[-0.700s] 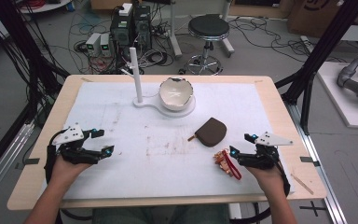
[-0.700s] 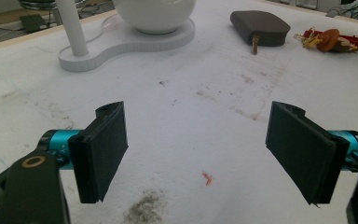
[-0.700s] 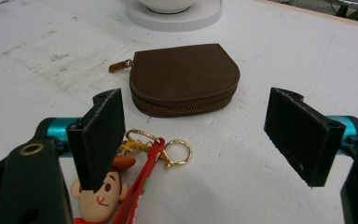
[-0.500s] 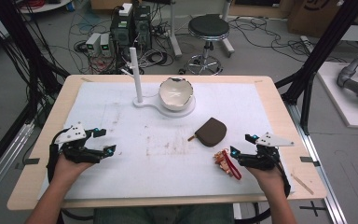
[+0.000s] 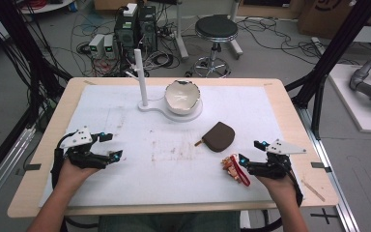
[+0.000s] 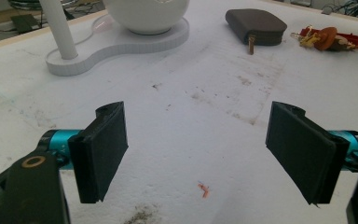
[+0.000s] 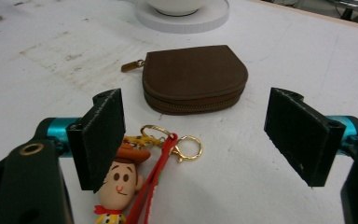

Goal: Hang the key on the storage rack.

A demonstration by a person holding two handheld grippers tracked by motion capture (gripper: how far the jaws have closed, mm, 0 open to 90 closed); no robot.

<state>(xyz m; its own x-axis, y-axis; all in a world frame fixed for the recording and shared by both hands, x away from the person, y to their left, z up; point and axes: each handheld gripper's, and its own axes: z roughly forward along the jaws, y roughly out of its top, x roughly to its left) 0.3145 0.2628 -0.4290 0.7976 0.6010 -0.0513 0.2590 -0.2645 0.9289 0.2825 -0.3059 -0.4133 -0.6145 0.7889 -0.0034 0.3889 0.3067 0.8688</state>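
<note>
High view: we see left tongs [image 5: 110, 146] spread, empty, near bench [image 5: 290, 104] left edge; right tongs [image 5: 251, 152] spread beside keychain [image 5: 234, 167] near right edge.

Left gripper view: coin pouch [image 6: 256, 26] far off.

Right gripper view: keychain [image 7: 135, 179] by one jaw. We judge grasp pending; next needs centring, closing.

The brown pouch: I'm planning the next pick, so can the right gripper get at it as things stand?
Probably yes. The right gripper is open with the brown pouch straight ahead between its jaws; the keychain lies nearer, off to one side.
</note>
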